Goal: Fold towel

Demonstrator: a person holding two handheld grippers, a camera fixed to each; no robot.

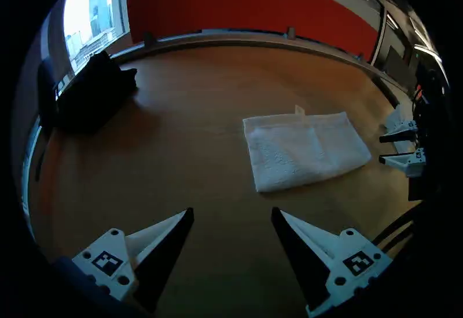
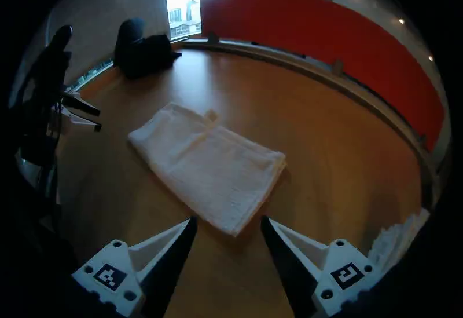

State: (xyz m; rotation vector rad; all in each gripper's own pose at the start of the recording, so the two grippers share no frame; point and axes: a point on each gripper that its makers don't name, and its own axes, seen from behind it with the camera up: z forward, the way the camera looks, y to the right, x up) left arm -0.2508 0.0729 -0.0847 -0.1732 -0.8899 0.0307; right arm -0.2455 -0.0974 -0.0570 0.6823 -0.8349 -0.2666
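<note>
A white towel [image 1: 304,149] lies folded flat on the wooden table [image 1: 191,121], a small tag sticking out at its far edge. In the left gripper view my left gripper [image 1: 232,215] is open and empty, a good way short of the towel and to its left. The right gripper [image 1: 383,149] appears small at the right edge, open, beside the towel's right end. In the right gripper view the towel [image 2: 208,164] lies just ahead of my open, empty right gripper [image 2: 228,220], whose tips nearly reach its near corner. The left gripper [image 2: 98,120] appears far left, open.
A dark bag [image 1: 92,95] sits at the table's far left corner, also seen as the bag [image 2: 142,48] near the window. A red partition [image 1: 249,5] runs along the table's far edge. More white cloth [image 2: 399,234] lies at the right edge.
</note>
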